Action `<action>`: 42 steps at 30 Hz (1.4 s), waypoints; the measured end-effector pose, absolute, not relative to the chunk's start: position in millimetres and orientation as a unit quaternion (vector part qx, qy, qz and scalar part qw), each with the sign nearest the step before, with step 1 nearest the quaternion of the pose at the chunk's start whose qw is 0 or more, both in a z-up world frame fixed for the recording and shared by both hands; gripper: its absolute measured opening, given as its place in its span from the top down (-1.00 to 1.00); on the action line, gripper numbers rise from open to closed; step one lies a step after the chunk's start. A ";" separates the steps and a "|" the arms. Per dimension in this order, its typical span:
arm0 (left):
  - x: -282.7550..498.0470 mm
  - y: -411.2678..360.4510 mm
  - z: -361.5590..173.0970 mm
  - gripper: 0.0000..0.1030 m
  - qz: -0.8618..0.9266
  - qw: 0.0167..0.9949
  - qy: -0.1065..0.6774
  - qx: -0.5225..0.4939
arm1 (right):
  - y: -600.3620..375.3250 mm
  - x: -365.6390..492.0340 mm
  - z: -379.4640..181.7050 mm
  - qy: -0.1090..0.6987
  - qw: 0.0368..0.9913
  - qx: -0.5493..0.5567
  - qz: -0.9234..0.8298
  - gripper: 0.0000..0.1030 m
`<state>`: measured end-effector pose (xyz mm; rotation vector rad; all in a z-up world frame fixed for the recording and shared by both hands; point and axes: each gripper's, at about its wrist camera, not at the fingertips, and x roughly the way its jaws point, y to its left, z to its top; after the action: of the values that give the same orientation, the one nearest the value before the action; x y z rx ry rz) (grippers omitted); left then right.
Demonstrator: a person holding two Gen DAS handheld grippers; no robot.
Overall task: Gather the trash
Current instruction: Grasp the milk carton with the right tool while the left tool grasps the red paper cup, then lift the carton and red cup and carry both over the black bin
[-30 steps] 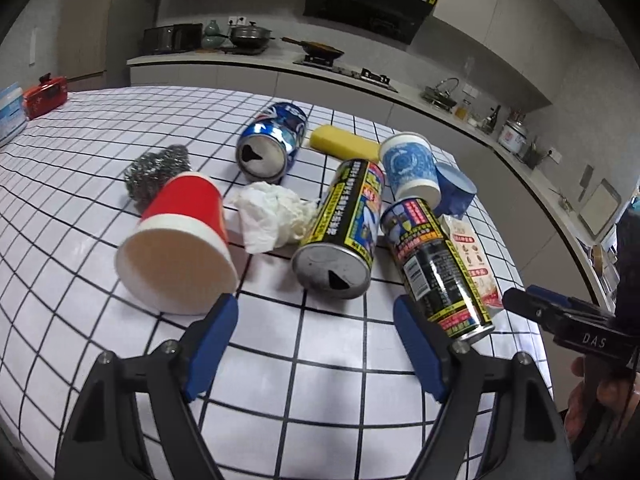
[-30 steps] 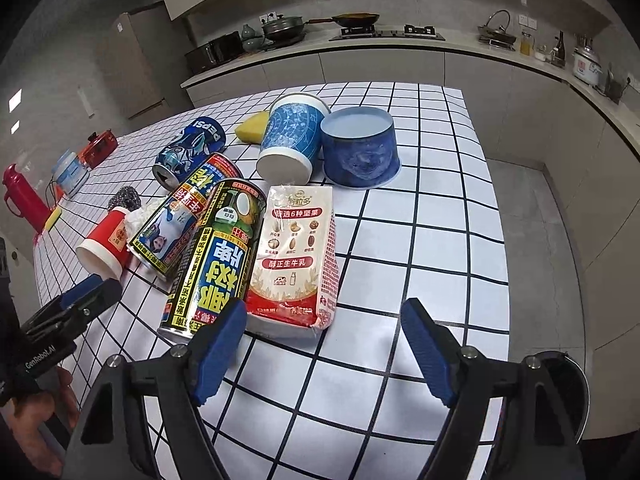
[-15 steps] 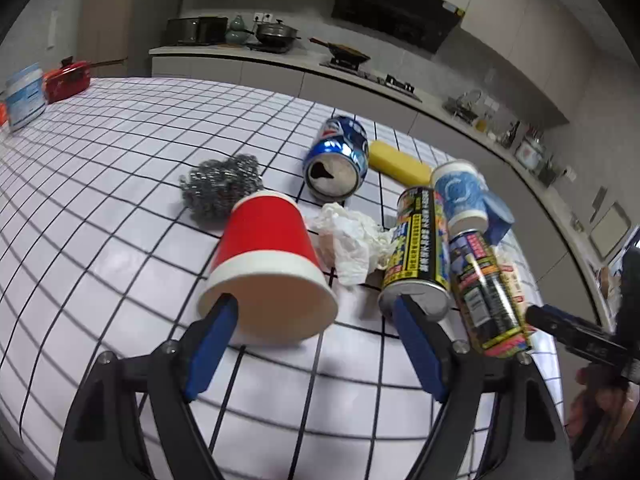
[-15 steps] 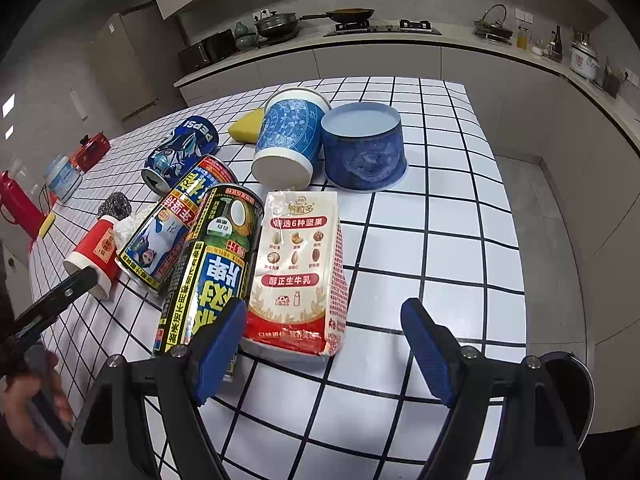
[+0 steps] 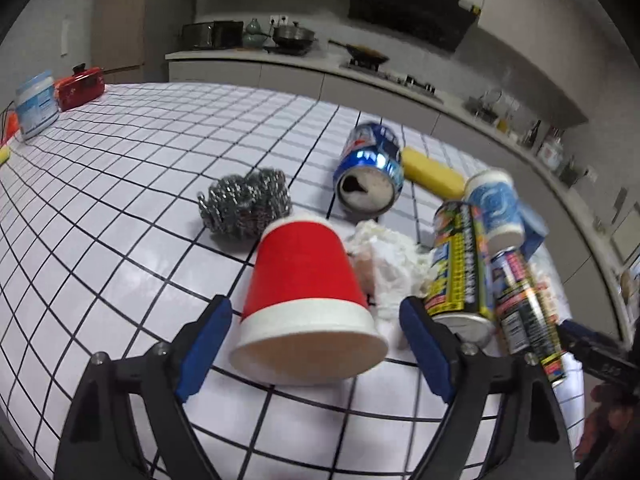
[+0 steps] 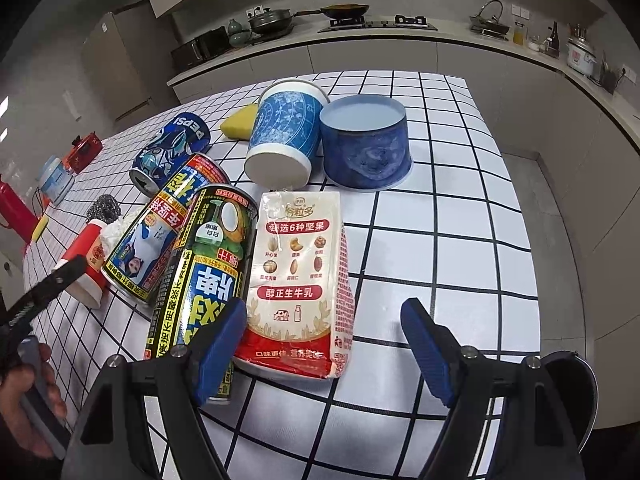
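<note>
The left claw [image 5: 312, 340] is standing with its fingers apart, hovering on either side of the red cup [image 5: 306, 300]; the cup is lying on its side on the tiled surface [image 5: 120, 200] with its mouth facing the claw, and the pads are not pressing on it; a steel scourer [image 5: 244, 206] is sitting just behind the cup, a crumpled tissue [image 5: 388, 256] just beside it, and a blue soda can [image 5: 370, 174] is lying further back; the right claw [image 6: 322, 348] is also standing apart, holding nothing, poised over the near end of a milk carton [image 6: 300, 288] lying flat; a tall black can [image 6: 204, 272] is lying against the carton, and a blue paper cup [image 6: 284, 136] and a blue bowl [image 6: 366, 152] are resting beyond it.
</note>
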<state>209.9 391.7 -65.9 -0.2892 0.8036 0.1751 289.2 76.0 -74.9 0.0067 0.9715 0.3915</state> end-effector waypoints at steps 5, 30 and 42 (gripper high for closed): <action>210.3 398.9 -68.5 -0.40 0.095 0.907 0.390 -0.126 | 86.9 294.0 -78.7 0.466 0.865 -0.013 0.186 -0.48; 218.7 396.1 -75.9 -0.33 0.088 0.903 0.407 -0.103 | 101.0 307.0 -87.8 0.474 0.860 -0.068 0.173 -0.19; 190.2 381.5 -56.0 -0.29 0.084 0.918 0.377 -0.092 | 90.0 284.5 -75.3 0.461 0.866 -0.051 0.185 -0.19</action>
<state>190.2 381.5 -56.0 -0.1883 0.7762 0.1725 284.5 90.0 -75.3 -0.1072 0.9659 0.3867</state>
